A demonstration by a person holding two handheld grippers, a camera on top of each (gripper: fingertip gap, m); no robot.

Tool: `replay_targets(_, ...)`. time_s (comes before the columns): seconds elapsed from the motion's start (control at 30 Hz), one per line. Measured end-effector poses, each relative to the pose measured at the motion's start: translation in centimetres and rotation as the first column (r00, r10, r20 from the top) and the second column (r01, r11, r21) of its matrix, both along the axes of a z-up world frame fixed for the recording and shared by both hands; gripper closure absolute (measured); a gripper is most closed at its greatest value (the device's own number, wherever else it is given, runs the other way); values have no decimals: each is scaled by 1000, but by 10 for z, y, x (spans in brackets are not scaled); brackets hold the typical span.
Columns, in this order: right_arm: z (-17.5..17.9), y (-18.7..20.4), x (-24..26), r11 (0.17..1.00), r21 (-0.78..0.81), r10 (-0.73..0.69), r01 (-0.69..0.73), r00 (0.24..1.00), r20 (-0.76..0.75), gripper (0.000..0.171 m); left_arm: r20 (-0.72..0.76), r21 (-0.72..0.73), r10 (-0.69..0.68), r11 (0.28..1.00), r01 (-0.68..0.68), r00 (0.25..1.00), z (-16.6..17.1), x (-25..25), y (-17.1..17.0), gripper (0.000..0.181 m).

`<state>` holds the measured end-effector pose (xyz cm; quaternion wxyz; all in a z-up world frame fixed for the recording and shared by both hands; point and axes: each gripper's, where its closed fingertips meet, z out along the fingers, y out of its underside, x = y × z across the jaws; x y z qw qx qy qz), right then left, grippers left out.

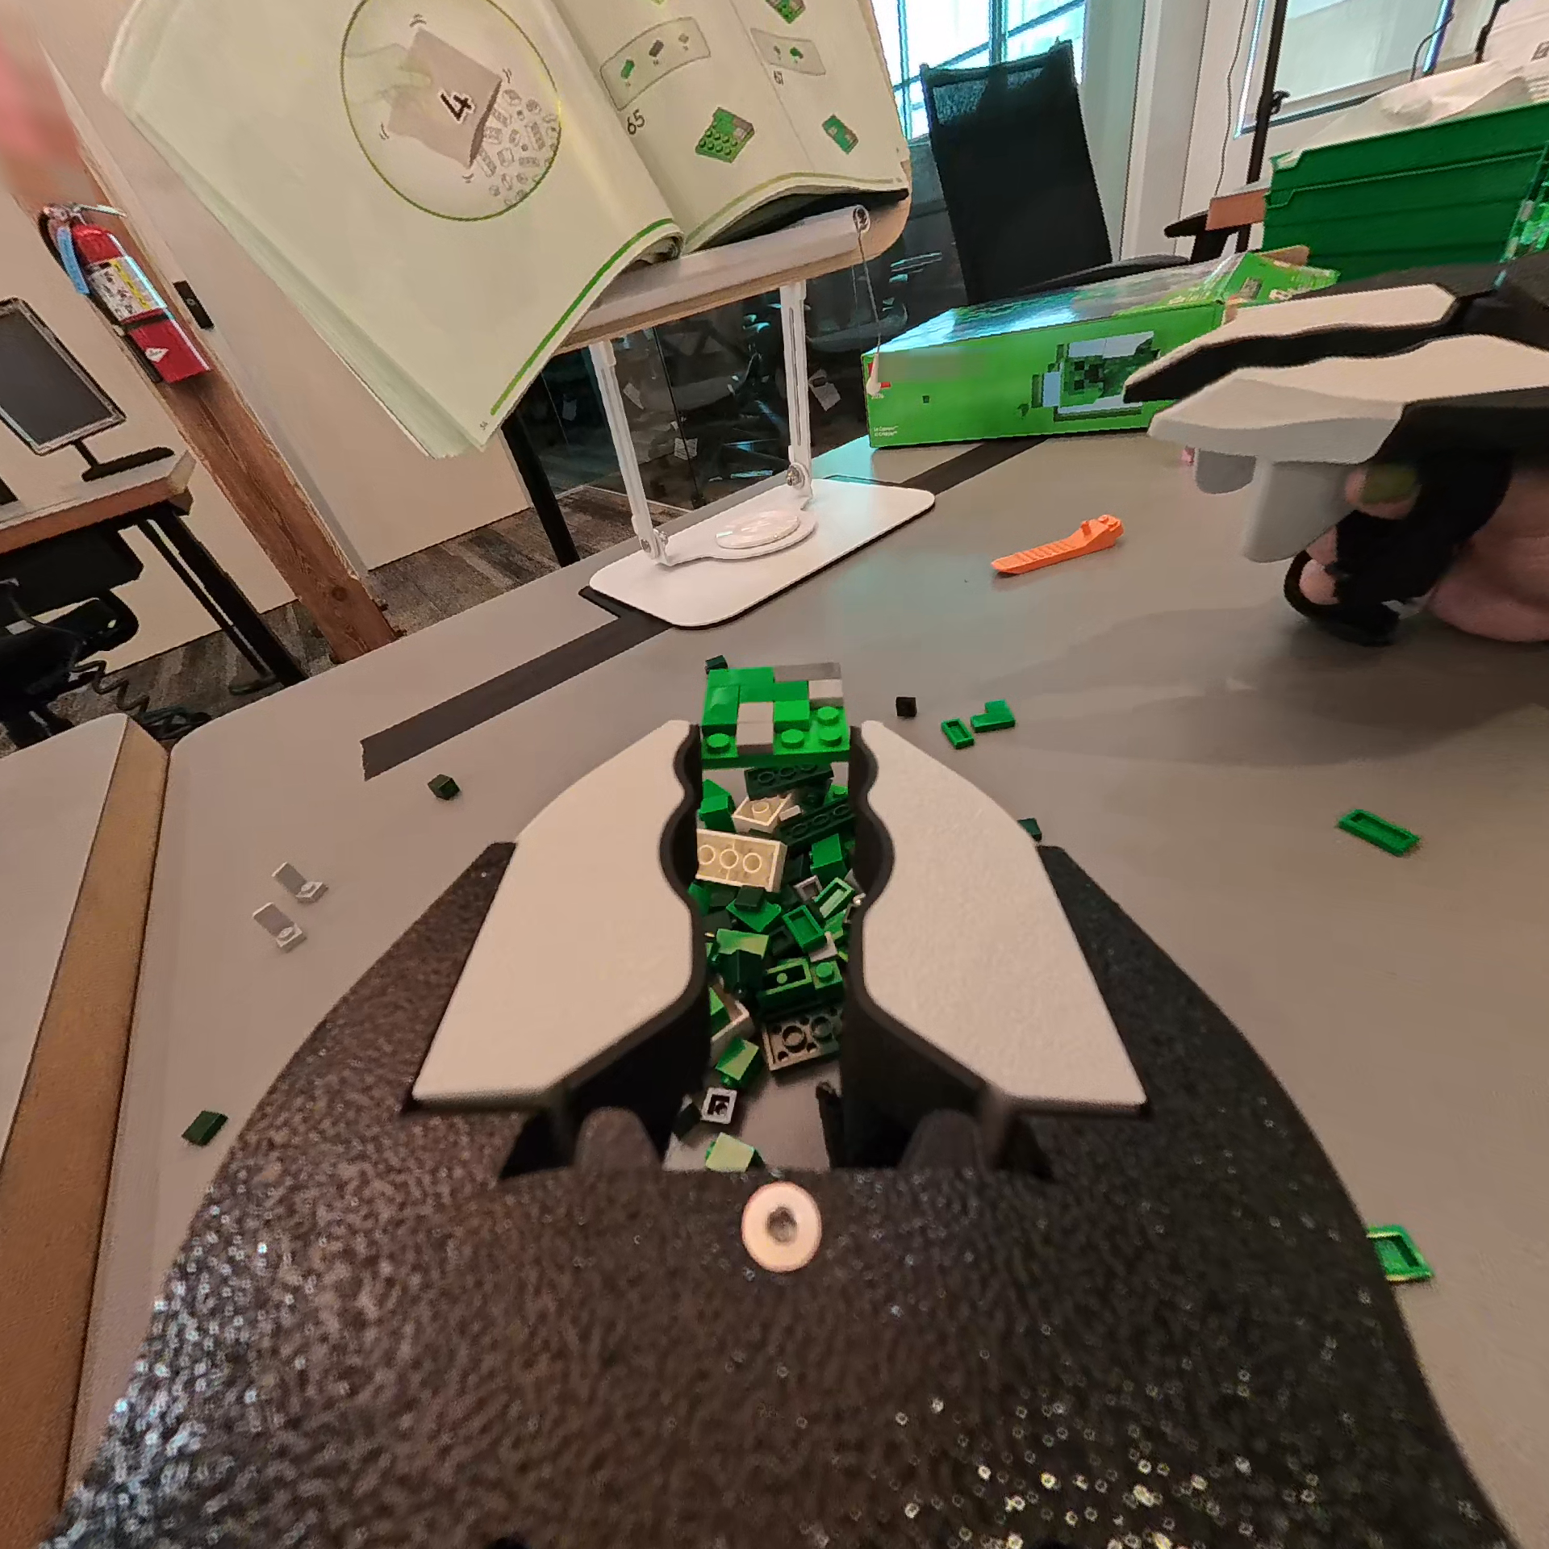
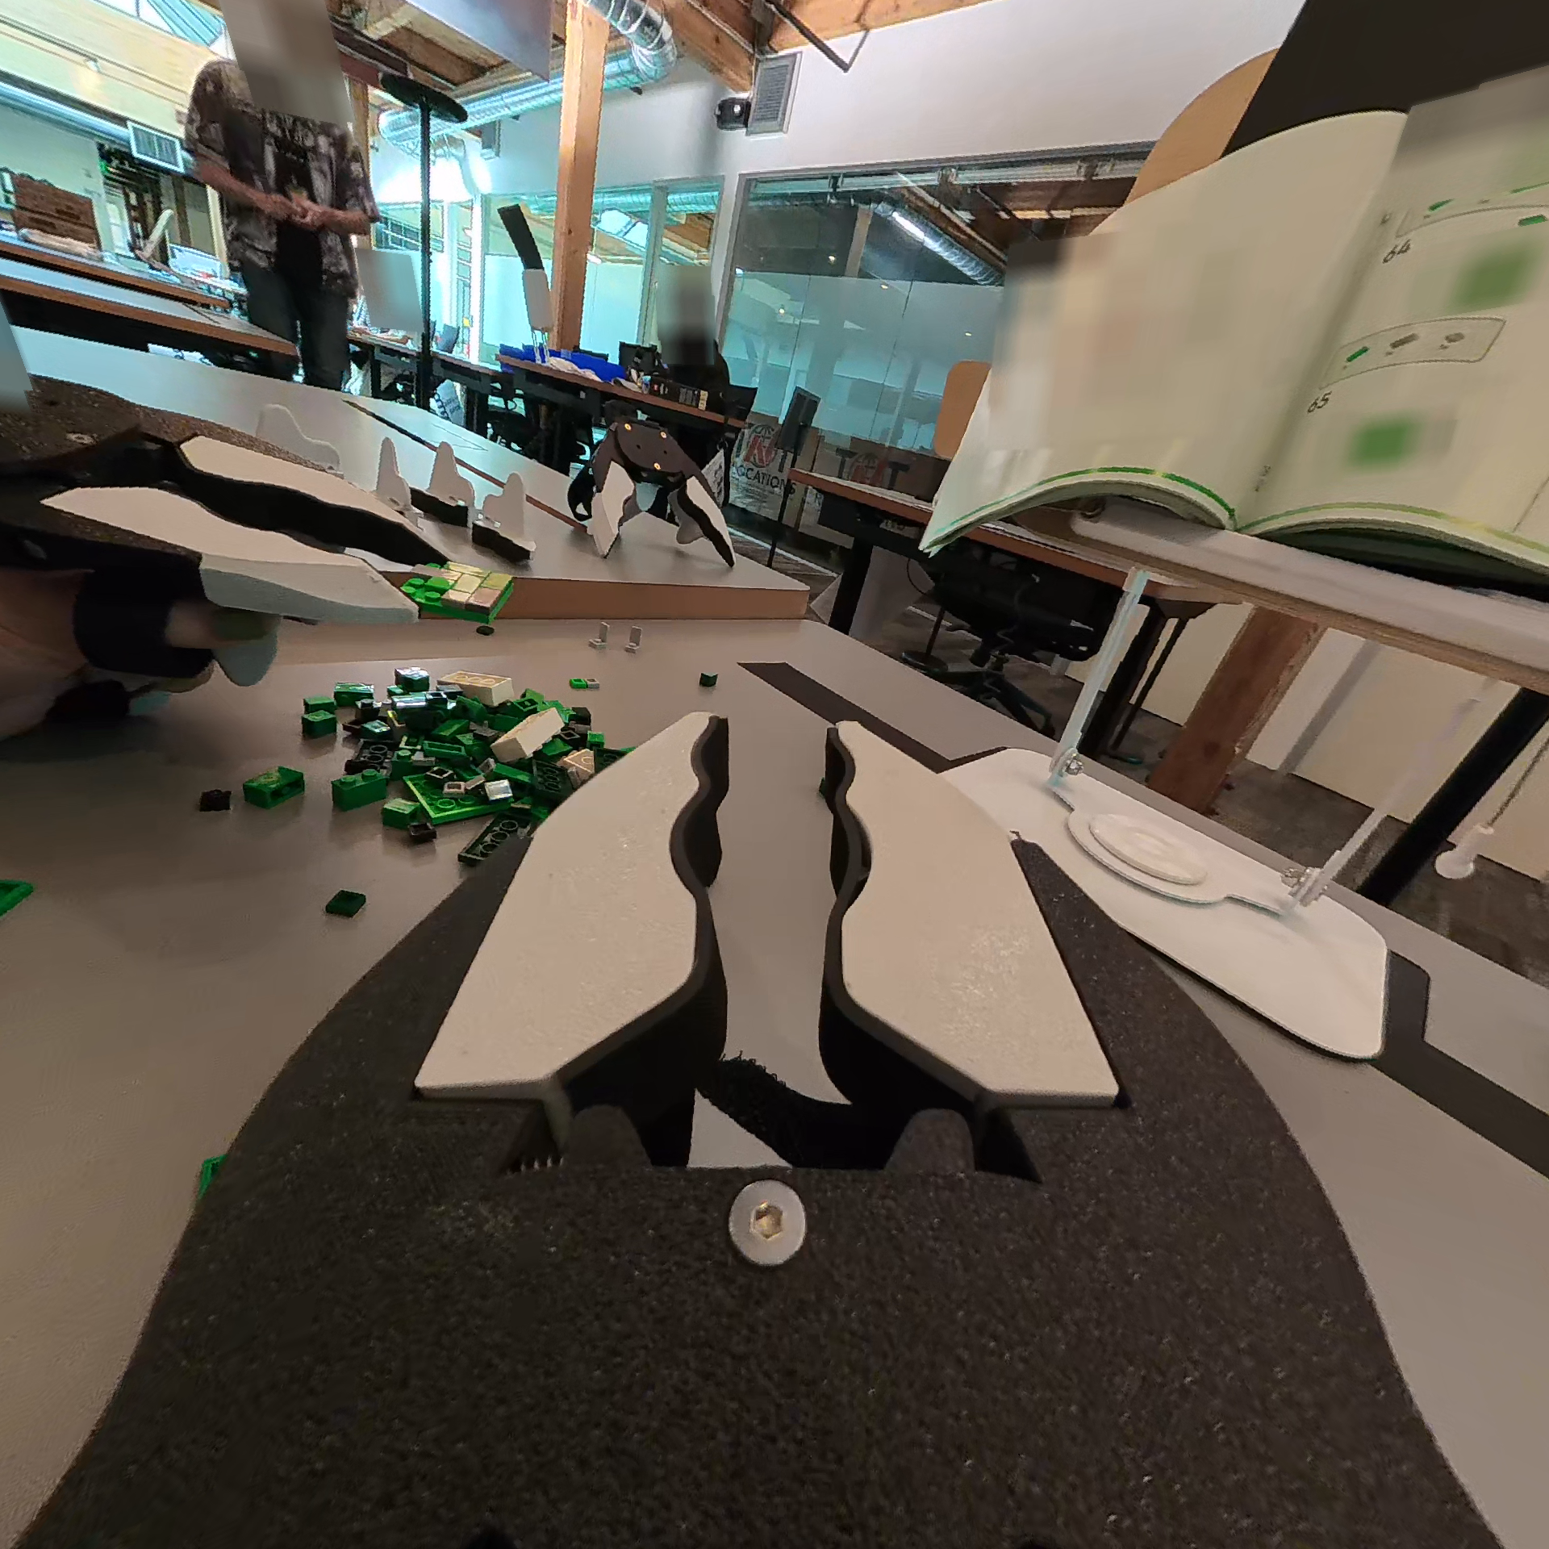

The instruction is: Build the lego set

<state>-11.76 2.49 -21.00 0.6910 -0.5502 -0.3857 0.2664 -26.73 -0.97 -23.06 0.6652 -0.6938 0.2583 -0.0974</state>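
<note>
Grey-faced and black-edged, our left gripper (image 1: 775, 738) hangs tilted over the grey table (image 1: 1131, 670), its tips clamped on a partly built green, grey and white lego slab (image 1: 775, 708) held above a heap of loose green, black and cream lego bricks (image 1: 775, 914). Farther right, our right gripper (image 1: 1173, 402) hovers nearly level, well apart from the slab, near an orange wedge-shaped plastic brick separator (image 1: 1058, 546).

In the right wrist view, our right gripper (image 2: 775, 742) points low across the table (image 2: 168, 922), its tips narrowly parted with nothing between them. The heap (image 2: 453, 754) lies left, the slab (image 2: 457, 587) above it in the left gripper (image 2: 419, 578).
</note>
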Motion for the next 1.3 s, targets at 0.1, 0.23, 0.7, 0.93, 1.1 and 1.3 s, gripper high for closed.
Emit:
replay_targets(0.1,-1,-1,-2,1000,10,4,-5,1000,13,150,3,0,0,1000,0,1000,0,0,0,149)
replay_targets(0.23,-2,-2,-3,1000,15,8,-8,1000,22,151,2,0,0,1000,0,1000,0,0,0,149)
replay_targets(0.7,-3,-5,-5,999,32,17,-19,999,48,154,-6,3,0,1000,0,1000,0,1,0,149)
replay_targets(0.93,-5,-7,-7,999,43,21,-24,998,63,155,-9,5,-2,1000,2,1000,0,1,0,149)
replay_targets(1.1,-5,-7,-7,999,45,25,-28,997,67,156,-10,5,-3,1000,3,1000,0,1,0,149)
replay_targets(1.3,-5,-8,-8,998,47,27,-31,997,70,157,-9,5,-3,1000,3,1000,0,1,0,149)
